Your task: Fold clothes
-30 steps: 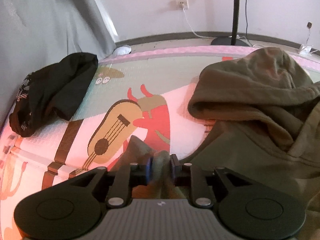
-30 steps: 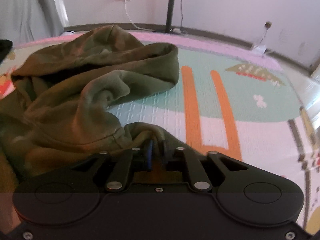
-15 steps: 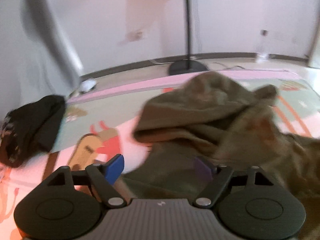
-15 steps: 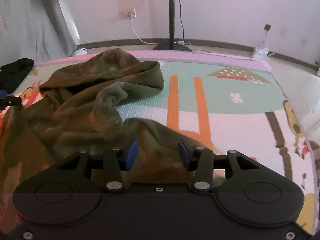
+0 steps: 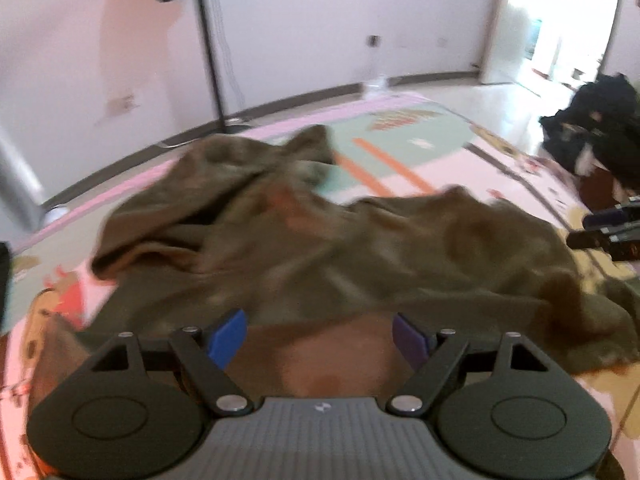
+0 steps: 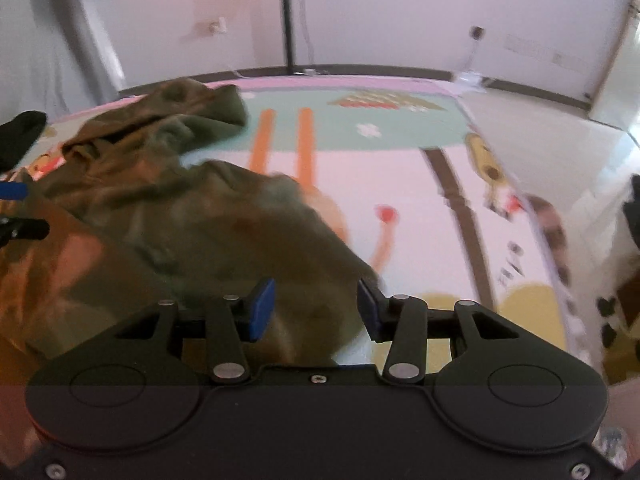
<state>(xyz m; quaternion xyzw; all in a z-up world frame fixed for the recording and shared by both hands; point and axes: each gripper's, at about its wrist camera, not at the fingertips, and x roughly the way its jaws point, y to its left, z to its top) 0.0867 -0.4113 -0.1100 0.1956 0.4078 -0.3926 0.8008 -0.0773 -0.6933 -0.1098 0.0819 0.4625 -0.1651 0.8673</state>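
- Olive-green hoodie (image 5: 328, 240) lies rumpled across the patterned play mat (image 5: 404, 140), its hood bunched toward 11 o'clock in the left wrist view
- Left gripper (image 5: 320, 334) hangs above the hoodie's near edge at 6 o'clock, jaws spread wide and released, nothing pinched between the blue pads
- Right gripper (image 6: 316, 312) sits over the garment's right-hand edge, jaws parted and gripping nothing; cloth shows through the gap below
- Black clothing pile (image 5: 596, 128) lies off the mat at 2 o'clock in the left wrist view
- Black floor-stand pole (image 6: 288, 16) rises by the wall at 12 o'clock
- Both views are motion-blurred
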